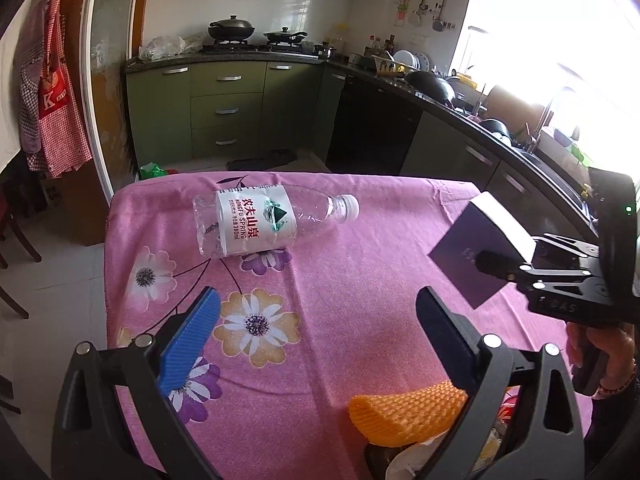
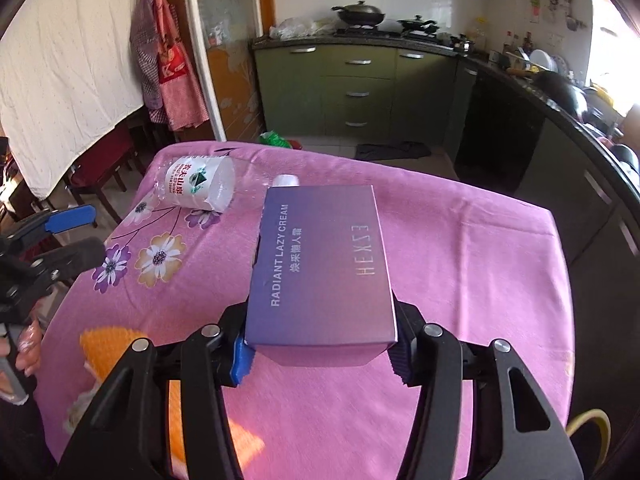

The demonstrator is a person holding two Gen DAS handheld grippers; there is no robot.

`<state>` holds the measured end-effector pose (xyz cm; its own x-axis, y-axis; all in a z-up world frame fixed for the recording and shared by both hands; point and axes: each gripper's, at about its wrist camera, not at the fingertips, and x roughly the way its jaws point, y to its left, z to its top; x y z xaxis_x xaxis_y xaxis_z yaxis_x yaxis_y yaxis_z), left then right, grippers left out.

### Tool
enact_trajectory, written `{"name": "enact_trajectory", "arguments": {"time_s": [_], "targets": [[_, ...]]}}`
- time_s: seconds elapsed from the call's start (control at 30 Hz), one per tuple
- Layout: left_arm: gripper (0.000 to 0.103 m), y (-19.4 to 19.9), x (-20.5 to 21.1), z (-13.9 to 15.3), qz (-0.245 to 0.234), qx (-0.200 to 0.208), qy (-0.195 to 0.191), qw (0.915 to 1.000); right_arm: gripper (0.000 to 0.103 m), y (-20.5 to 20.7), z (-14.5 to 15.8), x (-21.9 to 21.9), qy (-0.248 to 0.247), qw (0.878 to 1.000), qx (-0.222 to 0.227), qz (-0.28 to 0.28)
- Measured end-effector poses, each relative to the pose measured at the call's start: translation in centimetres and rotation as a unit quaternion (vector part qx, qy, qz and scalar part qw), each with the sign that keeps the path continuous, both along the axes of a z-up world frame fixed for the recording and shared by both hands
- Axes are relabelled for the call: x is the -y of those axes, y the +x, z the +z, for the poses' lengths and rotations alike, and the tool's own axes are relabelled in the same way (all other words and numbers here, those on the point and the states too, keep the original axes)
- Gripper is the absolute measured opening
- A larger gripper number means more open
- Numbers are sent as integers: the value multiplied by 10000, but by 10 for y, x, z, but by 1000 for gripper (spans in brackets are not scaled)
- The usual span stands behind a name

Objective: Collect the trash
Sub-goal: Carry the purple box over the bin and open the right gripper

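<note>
Trash left to gather includes a crumpled clear plastic water bottle (image 1: pixel 272 220) lying on its side on the pink floral tablecloth (image 1: pixel 340 280), while a smooth purple cardboard cream box (image 2: pixel 320 268) is clamped, lifted, in the right gripper (image 2: pixel 320 354). Left gripper (image 1: pixel 318 340) hovers empty, fingers wide, above orange foam netting (image 1: pixel 404 414) at the near edge.

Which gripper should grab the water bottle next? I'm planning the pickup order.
Left. The left gripper has open, empty jaws facing the water bottle on the tablecloth; the right gripper is shut on the purple box.
</note>
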<state>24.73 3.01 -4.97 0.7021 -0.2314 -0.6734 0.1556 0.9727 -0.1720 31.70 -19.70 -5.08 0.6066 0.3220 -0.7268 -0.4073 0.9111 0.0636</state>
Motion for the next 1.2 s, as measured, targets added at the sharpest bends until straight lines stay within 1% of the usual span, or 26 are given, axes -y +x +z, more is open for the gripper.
{"name": "enact_trajectory", "arguments": {"time_s": [0.13,0.2,0.27,0.33,0.4,0.5,0.53,0.63,0.77,0.83,0.87,0.9,0.93,0.97,1.07,1.2], "targets": [[93,0,4,-2,-89,-20,-14,10000,53,-32,14,63,46,9983,108,-563],[94,-1,7,-2,-131,-26,-34,9999,53,-49,16,102,-6,9950,90,-992],[94,0,9,-3,-184,-54,-68,9998,53,-64,14,144,-63,9888,36,-1487],[94,0,11,-5,-235,-73,-97,9996,53,-80,7,197,-126,9777,-127,-2094],[94,1,13,-6,-271,-88,-96,9995,53,-93,-4,246,-133,9639,-302,-2641],[94,0,17,-8,-325,-81,-70,9994,53,-108,-25,309,-255,9403,-619,-3336],[94,0,18,-8,-348,-75,-60,9993,53,-111,-33,326,-246,9336,-742,-3496],[94,0,21,-8,-399,-47,-31,9992,53,-115,-59,361,-237,9191,-1090,-3780],[94,0,24,-9,-456,-33,-22,9990,54,-111,-85,383,-184,9110,-1334,-3897],[94,0,26,-10,-482,-47,-8,9988,54,-105,-93,387,-17,9113,-1439,-3857],[94,0,26,-10,-492,-53,4,9988,57,-102,-97,387,27,9120,-1497,-3818],[94,0,27,-11,-506,-57,13,9987,66,-99,-100,389,25,9121,-1551,-3794],[94,0,28,-11,-514,-60,14,9987,71,-99,-100,390,10,9113,-1512,-3830],[94,0,28,-11,-526,-61,13,9986,74,-99,-98,391,-21,9110,-1439,-3865],[94,-1,29,-10,-557,-45,22,9984,74,-105,-87,383,-157,9139,-1216,-3870],[94,-6,35,-8,-705,-8,41,9975,74,-119,-68,359,-293,9210,-1035,-3743]]}}
